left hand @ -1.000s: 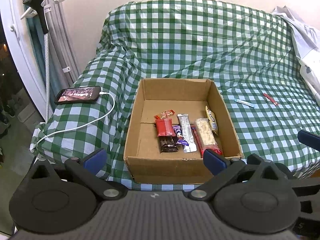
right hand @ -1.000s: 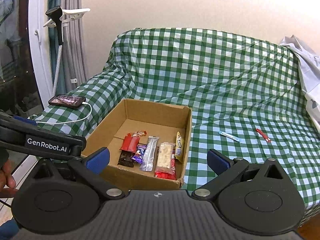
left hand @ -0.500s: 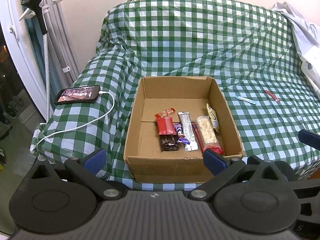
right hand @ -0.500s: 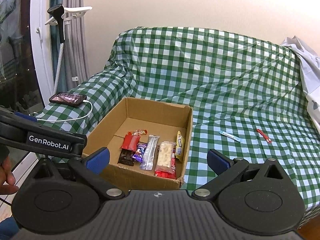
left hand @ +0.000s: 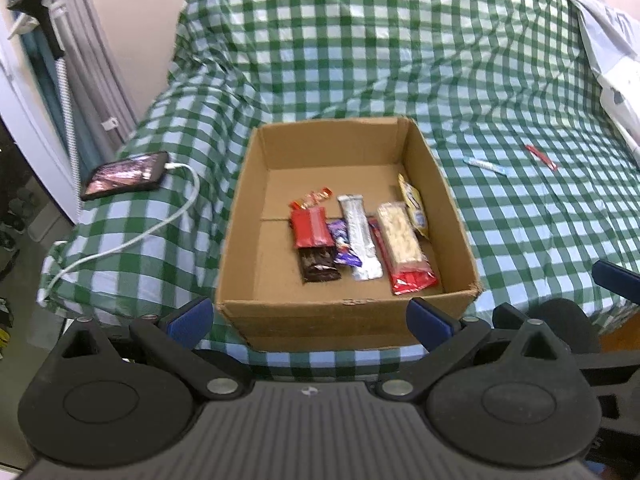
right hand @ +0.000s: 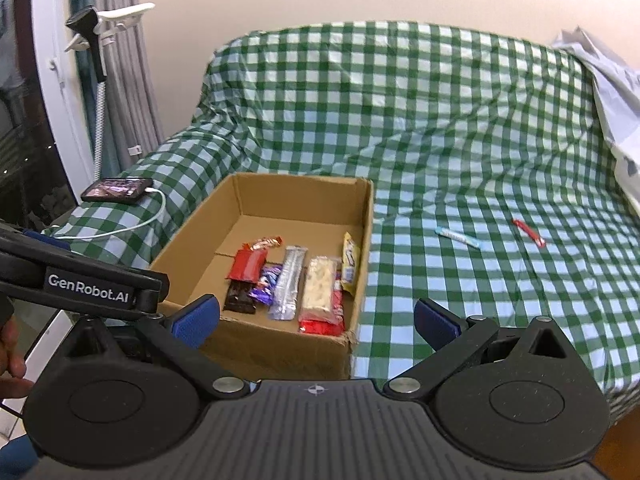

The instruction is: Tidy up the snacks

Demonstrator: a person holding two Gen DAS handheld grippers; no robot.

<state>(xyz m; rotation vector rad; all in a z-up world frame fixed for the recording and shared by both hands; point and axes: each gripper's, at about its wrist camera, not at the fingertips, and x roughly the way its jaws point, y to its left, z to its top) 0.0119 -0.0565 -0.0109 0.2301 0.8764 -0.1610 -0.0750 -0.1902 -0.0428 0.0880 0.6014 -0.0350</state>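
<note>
Green-and-white checked cloth (left hand: pixel 400 60) covers a sofa-like seat against a pale wall. From the left wrist view, the left gripper (left hand: pixel 310 316) hangs with its jaws spread wide and empty, and the cardboard box (left hand: pixel 348 320) sits straight ahead of them, its near wall between the blue pads. Inside lie the snacks in a row: a red packet (left hand: pixel 312 227), a dark bar (left hand: pixel 319 266), a purple wrapper (left hand: pixel 343 246), a silver bar (left hand: pixel 360 236), a pale cracker pack (left hand: pixel 402 238) and a yellow packet (left hand: pixel 414 204). Ahead and to the right of the jaws, a blue stick (left hand: pixel 485 165) and a red stick (left hand: pixel 541 157) lie on the cloth, outside the box. A phone (left hand: pixel 125 175) on a white cable lies ahead to the left.

From the right wrist view, the right gripper (right hand: pixel 318 322) is likewise released and empty, the box ahead and slightly left, both sticks ahead to the right.
</note>
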